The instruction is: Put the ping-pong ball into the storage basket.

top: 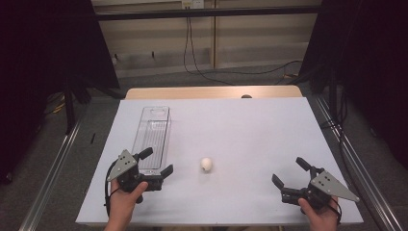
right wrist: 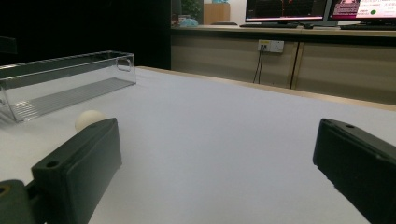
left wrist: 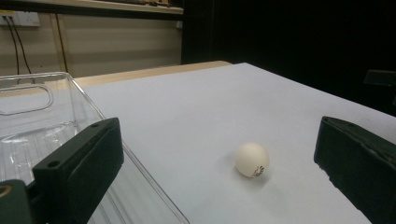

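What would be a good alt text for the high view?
A small white ball lies on a white table between two open hand-held grippers, the left beside a clear, long plastic bin, the right near the table's other side.

We are seeing even, soft overhead light falling on the pale worktop (top: 250, 125), which is reading bright while the room's sides are sinking into near black. The white ball (top: 206, 164) is casting only a faint, short shadow beneath itself. The clear plastic tray (top: 153, 135) is catching mild glints along its rims. In the left gripper view we are finding the ball (left wrist: 252, 159) reasonably sharp, yet the near jaws are looking soft and slightly blurred. In the right gripper view, monitors (right wrist: 322, 8) are glowing brightly and washing out at the top edge.
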{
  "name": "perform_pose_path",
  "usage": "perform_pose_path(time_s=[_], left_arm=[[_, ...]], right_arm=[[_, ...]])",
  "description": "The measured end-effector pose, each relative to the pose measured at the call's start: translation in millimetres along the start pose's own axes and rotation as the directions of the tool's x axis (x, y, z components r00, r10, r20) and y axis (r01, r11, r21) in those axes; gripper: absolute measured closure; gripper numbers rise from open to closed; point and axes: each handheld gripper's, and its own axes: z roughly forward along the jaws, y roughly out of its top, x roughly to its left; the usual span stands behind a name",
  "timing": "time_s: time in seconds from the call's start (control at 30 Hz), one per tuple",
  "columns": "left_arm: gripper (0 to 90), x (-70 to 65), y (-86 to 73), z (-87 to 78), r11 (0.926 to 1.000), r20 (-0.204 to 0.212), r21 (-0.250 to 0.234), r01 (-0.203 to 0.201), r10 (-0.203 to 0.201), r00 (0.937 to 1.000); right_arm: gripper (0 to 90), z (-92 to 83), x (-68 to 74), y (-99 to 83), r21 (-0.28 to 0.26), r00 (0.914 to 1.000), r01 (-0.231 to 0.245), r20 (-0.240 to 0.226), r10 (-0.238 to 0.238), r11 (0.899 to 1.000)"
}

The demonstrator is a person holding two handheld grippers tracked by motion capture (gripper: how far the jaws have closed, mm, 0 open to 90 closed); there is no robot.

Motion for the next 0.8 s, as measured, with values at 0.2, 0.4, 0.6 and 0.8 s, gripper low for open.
perform_pose_path(time_s=[0.2,0.4,0.6,0.8], left_arm=[[1.6,-5.5,2.4,7.1,0.9997,0.017,0.024,-0.009,0.009,0.9998],[1.6,-10.4,3.9,14.0,0.9992,0.029,0.037,-0.016,0.015,0.9995],[1.6,-16.5,6.8,19.6,0.9996,0.034,0.029,-0.008,0.007,0.9994],[1.7,-21.5,10.9,25.7,0.9996,0.049,0.025,-0.009,0.007,0.9988]], right_arm=[[0.6,0.7,0.3,-0.3,0.003,1.0000,-0.004,0.002,0.004,1.000],[0.6,0.8,-0.6,-0.7,0.006,1.0000,0.005,-0.002,-0.005,1.000],[0.7,1.0,-0.3,-1.1,0.008,1.0000,0.002,-0.002,-0.002,1.000],[0.7,1.3,0.0,-0.9,0.005,1.0000,-0.001,-0.001,0.001,1.000]])
